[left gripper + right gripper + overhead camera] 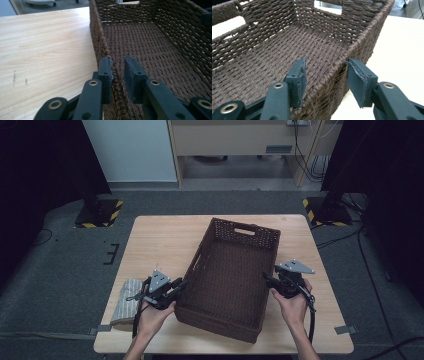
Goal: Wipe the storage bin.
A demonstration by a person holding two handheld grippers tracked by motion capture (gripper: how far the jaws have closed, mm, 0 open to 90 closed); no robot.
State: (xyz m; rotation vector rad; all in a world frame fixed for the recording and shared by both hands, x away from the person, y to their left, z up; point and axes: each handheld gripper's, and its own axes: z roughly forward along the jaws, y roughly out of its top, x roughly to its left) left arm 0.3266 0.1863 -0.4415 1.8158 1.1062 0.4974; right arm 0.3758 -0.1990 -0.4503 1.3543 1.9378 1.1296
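High view shows you at the near edge of the wooden table [160, 240], with the brown woven basket [235, 270] standing in the middle of it, turned a little so its far end leans to your right. Your left gripper [172, 289] sits at the basket's left wall near the near corner, and your right gripper [267, 280] sits at the right wall, so you have one on each long side. A folded grey cloth [127, 301] lies on the table just left of your left hand [152, 315], close to the table's near left corner. Left gripper view has your jaws astride the basket's rim [110, 53], one pad outside against the weave and one inside with a slim gap left, so they stand narrow but not clamped tight on it. Right gripper view has your jaws standing wide, one inside the basket and one outside over the table, with the rim [354, 43] running between them and neither pad touching it. The basket's floor is bare weave, and cut-out handles show in its far wall.
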